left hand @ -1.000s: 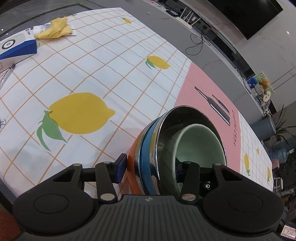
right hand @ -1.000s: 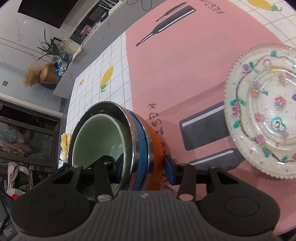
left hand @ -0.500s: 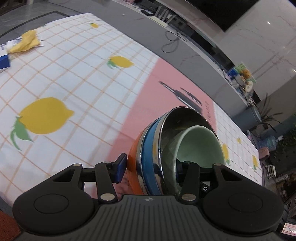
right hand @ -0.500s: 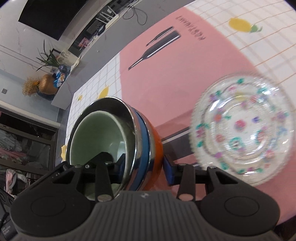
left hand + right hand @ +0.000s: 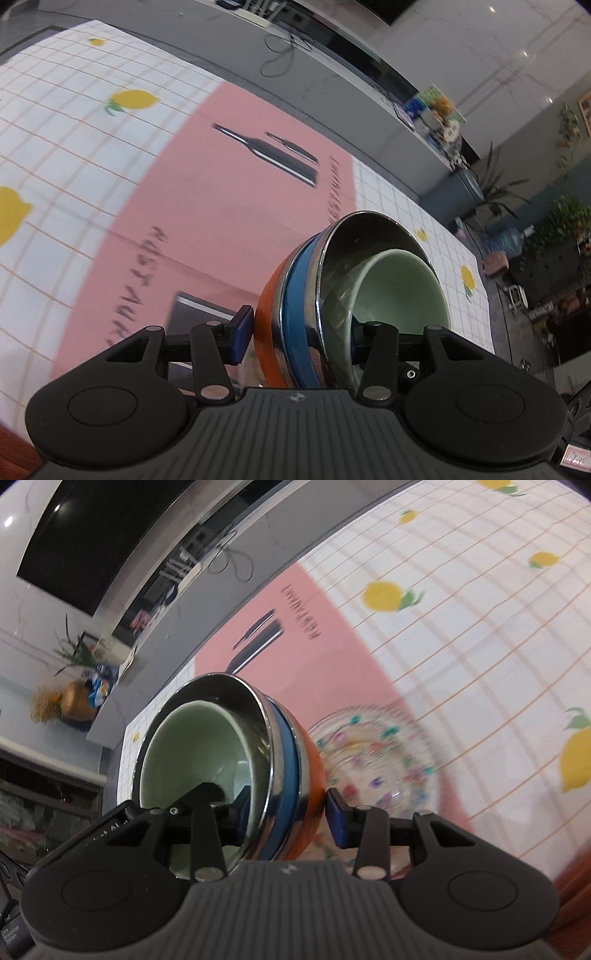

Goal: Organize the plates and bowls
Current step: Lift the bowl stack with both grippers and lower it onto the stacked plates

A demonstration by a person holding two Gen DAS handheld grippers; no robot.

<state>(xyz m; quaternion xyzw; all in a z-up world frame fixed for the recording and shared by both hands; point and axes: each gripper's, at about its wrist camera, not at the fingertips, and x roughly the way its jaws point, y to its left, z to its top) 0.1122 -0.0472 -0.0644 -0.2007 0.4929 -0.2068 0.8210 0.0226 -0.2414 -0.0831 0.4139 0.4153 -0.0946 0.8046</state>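
A nested stack of bowls (image 5: pixel 306 295), orange and blue outside, steel in the middle and a pale green bowl (image 5: pixel 399 291) inside, hangs above the table. My left gripper (image 5: pixel 299 334) is shut on one side of its rim. My right gripper (image 5: pixel 286 808) is shut on the opposite side of the stack (image 5: pixel 288 753). The green bowl also shows in the right wrist view (image 5: pixel 195 746). A clear glass plate with coloured flower dots (image 5: pixel 388 764) lies on the pink mat beside and below the stack.
A pink mat with bottle prints (image 5: pixel 207 206) lies on a white lemon-print tablecloth (image 5: pixel 480 657). A grey counter with cables (image 5: pixel 332 85) runs behind the table. Plants and clutter stand past the far end (image 5: pixel 517 221).
Both grippers have carried the bowl stack across the table, from the lemon cloth to over the pink mat. The glass plate now sits closer to the stack in the right wrist view.
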